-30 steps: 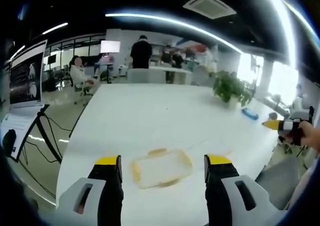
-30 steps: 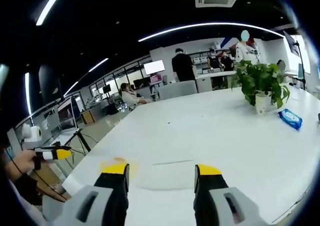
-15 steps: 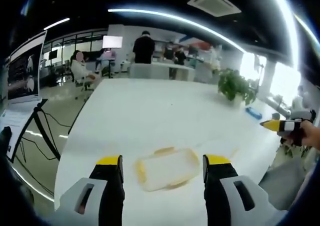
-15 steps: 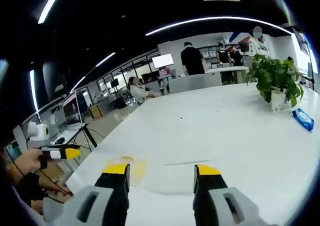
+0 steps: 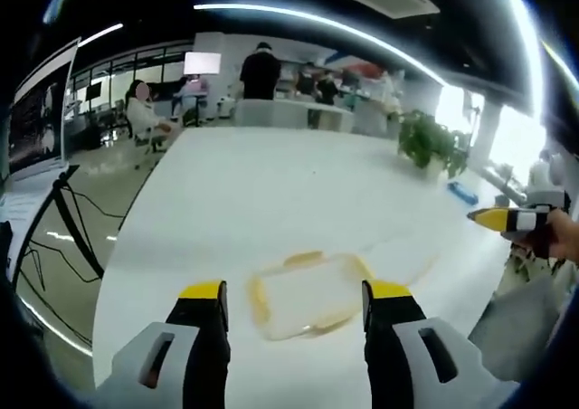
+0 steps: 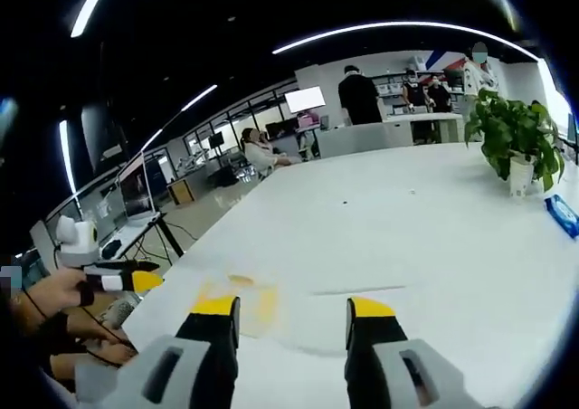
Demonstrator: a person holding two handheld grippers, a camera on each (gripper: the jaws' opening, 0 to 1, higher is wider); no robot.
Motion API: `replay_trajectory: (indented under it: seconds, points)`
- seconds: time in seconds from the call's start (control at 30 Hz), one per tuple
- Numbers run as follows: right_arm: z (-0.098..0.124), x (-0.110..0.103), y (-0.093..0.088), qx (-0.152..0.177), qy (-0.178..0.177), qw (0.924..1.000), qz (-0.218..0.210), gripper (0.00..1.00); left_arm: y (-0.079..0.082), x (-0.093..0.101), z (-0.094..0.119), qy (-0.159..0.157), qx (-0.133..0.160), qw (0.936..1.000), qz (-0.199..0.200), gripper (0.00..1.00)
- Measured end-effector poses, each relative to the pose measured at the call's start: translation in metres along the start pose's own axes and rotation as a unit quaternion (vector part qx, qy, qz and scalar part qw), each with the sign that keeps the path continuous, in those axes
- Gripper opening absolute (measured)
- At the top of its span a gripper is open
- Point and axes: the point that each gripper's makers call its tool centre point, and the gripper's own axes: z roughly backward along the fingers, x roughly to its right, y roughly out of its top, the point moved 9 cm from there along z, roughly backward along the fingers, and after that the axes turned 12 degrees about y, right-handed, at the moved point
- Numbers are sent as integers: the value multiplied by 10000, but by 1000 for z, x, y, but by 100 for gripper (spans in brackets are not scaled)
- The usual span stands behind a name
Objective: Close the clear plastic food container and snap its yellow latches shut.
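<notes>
The clear plastic food container is lying on the white table just ahead of the left gripper; both it and the right gripper are gaping wide, holding nothing.

Container is set flat on the surface, between and just ahead of the left tongs; plant is placed far right.
</notes>
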Motion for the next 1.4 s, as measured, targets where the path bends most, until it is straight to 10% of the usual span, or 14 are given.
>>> replay_trajectory:
  seconds: [1.4]
  points:
    - [-96,-27,-38,-611,322,9965,477,25,-32,-12,-58,161,-665,9960,-567,32]
